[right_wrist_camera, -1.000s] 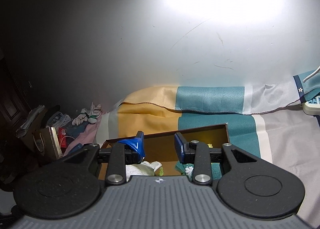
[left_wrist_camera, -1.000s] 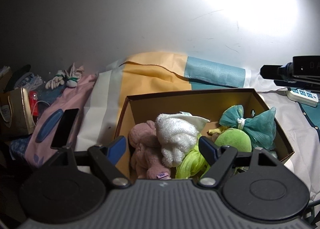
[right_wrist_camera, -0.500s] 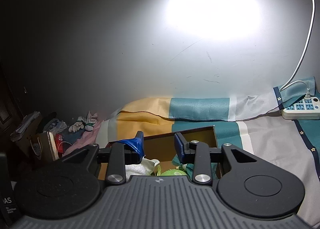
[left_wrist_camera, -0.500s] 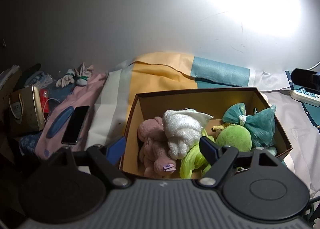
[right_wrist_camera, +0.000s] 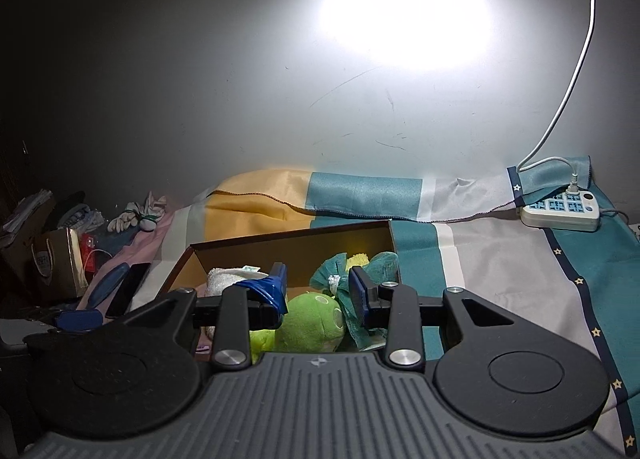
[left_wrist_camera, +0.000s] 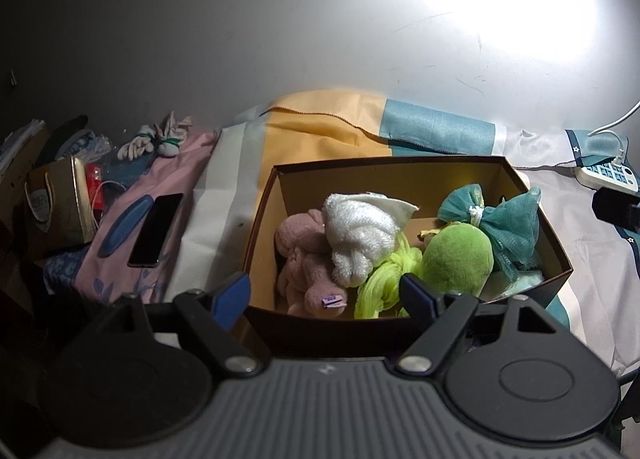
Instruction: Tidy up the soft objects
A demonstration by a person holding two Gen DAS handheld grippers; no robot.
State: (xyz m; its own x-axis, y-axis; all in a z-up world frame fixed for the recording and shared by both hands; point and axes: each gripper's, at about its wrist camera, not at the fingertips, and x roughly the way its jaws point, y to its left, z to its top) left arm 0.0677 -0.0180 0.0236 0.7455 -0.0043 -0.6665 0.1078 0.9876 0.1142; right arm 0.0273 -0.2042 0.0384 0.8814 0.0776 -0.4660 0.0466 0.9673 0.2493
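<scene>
I've got both grippers backed off just short of the near wall of the cardboard box [left_wrist_camera: 460, 175], looking down into it. The left gripper [left_wrist_camera: 326, 297] stands fairly wide w/ nothing between the pads; the right gripper [right_wrist_camera: 318, 293] sits at a narrow gap, also empty as far as I can see, tho some loose blue film on its left pad muddies that view. All the soft stuff is in the box, straight ahead of the left gripper: pink plush [left_wrist_camera: 304, 259] nearest its left finger, white towel roll [left_wrist_camera: 358, 235] leaning on it in the middle, neon-green yarn bundle [left_wrist_camera: 384, 279] low at the front, green plush [left_wrist_camera: 456, 259] just beyond the right finger, teal mesh pouf [left_wrist_camera: 508, 223] at the far right. I judge all of it light and squashy, so nothing fragile and nothing that slips, but it'll compress a lot and needs a deep bite. Best holds, imo: towel across its rolled waist, plush toys on a limb or the body's narrow part, pouf at its tied white knot, yarn mid-bundle since loose strands will snag. A phone [left_wrist_camera: 156, 229] lies off left, outside the box, not my concern.
</scene>
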